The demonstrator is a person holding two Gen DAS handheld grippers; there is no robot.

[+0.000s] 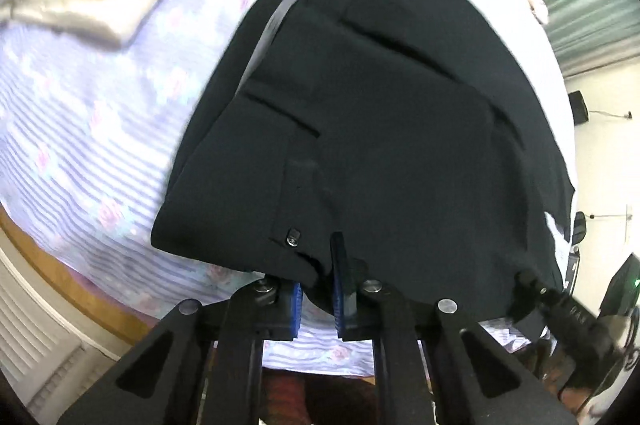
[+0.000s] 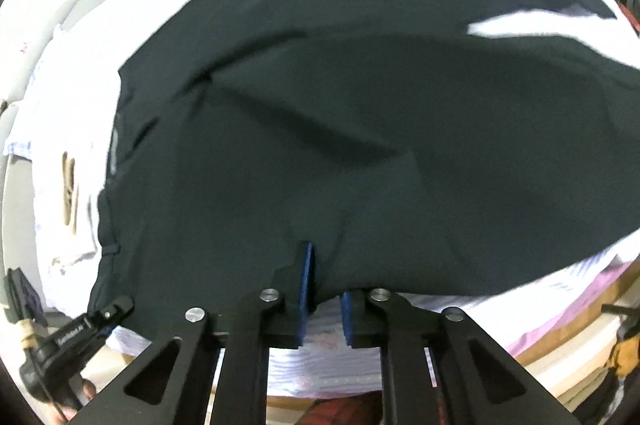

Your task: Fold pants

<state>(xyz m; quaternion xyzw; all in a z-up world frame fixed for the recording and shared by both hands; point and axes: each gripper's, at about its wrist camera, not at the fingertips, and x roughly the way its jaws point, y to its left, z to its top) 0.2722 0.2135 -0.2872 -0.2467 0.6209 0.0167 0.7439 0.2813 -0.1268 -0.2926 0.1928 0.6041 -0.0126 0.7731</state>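
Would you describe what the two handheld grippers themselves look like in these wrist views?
Both the left gripper and right gripper are matte black linkage frames with teardrop cut-outs and silver round pivot pins. Each finger carries a blue ribbed pad. White lettering on one body is illegible.

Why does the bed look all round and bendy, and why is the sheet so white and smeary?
Left wrist view: the fisheye lens curves the striped flowery sheet around the black pants, and the sheet is smeared with motion blur. Right wrist view: the sheet is washed out to glaring white, and the pants are so dark that only soft shadowed folds show.
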